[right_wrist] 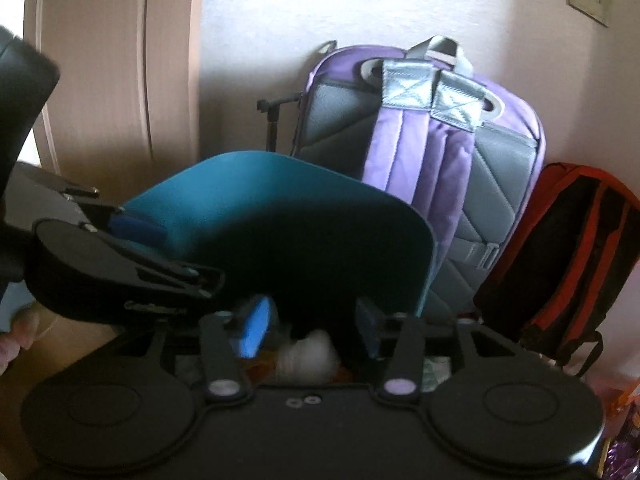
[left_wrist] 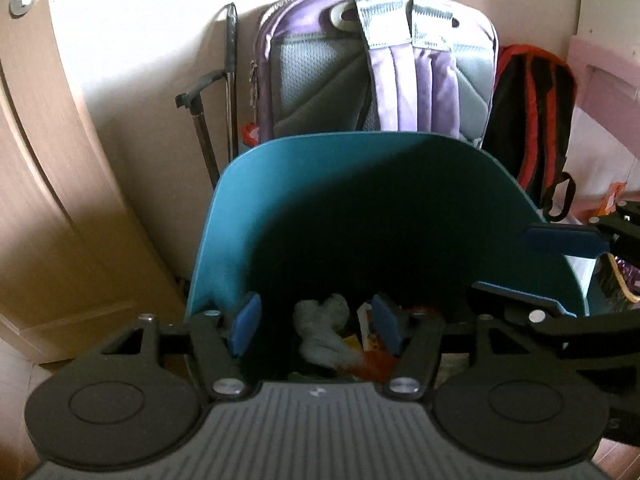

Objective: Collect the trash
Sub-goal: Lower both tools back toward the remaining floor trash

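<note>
A teal trash bin (left_wrist: 248,208) stands open on the floor; it also shows in the right wrist view (right_wrist: 224,184). Inside lie a crumpled grey-white tissue (left_wrist: 324,332) and orange and yellow wrappers (left_wrist: 368,360). My left gripper (left_wrist: 316,330) is open and empty, over the bin's near rim. My right gripper (right_wrist: 312,330) is open and empty, also over the bin, with a white tissue (right_wrist: 308,356) below it. The right gripper's blue fingers (left_wrist: 560,238) reach in from the right in the left wrist view. The left gripper shows in the right wrist view (right_wrist: 136,228) at left.
A purple and grey backpack (left_wrist: 380,76) leans on the wall behind the bin. A black and red backpack (left_wrist: 532,120) stands to its right. A black folded stick (left_wrist: 230,80) and a wooden door (left_wrist: 48,160) are at left. A pink cabinet (left_wrist: 600,92) is at right.
</note>
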### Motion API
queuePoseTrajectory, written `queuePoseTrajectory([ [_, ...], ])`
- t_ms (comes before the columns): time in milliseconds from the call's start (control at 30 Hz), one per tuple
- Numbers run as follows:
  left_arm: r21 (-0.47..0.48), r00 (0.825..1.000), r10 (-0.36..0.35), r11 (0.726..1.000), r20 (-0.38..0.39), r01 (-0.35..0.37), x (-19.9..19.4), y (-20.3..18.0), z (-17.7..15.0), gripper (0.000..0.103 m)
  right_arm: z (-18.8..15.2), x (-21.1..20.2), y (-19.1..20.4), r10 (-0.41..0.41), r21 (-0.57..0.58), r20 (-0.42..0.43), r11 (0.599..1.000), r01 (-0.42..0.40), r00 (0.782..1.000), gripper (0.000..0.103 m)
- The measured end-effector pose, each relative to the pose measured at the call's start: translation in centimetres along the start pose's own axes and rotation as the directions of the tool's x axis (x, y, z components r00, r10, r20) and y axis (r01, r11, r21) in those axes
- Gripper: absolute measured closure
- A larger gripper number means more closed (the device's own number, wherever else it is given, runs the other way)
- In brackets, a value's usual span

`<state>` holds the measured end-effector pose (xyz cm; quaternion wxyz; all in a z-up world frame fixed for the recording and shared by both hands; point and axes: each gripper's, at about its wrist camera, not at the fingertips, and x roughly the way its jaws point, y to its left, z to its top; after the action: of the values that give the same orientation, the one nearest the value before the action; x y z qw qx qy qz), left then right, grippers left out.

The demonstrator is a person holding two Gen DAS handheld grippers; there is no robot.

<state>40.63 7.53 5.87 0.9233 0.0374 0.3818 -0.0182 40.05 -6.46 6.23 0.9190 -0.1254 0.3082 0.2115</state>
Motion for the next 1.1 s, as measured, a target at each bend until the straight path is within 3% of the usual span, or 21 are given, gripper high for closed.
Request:
queuePoseTrajectory([
  [533, -0.019, 0.996, 0.006, 1.000, 0.083, -0.005, -10.2, -1.3, -3.1, 0.042, -0.8, -9.9, 1.0, 0.020, 0.029, 0.088, 0.999, -0.023, 0.996, 0.031],
  [767, -0.024, 0.995, 0.000, 1.000, 0.105, 0.002, -15.5, -2.4, -6.4, 0.042, -2.7, -15.5, 1.5, 0.034, 0.034, 0.124, 0.999, -0.039, 0.992, 0.022],
  [967, -0.051, 0.995, -0.009, 0.999, 0.098, 0.014, -17.7, -2.9, -10.0, 0.042, -5.4, -18.9, 2.2, 0.057, 0.042, 0.136, 0.997, -0.063, 0.989, 0.012],
  [1100, -0.066, 0.996, -0.013, 0.998, 0.086, 0.019, -17.6, -2.9, -12.3, 0.032, -7.6, -19.3, 2.9, 0.060, 0.041, 0.123, 0.997, -0.065, 0.991, 0.005],
])
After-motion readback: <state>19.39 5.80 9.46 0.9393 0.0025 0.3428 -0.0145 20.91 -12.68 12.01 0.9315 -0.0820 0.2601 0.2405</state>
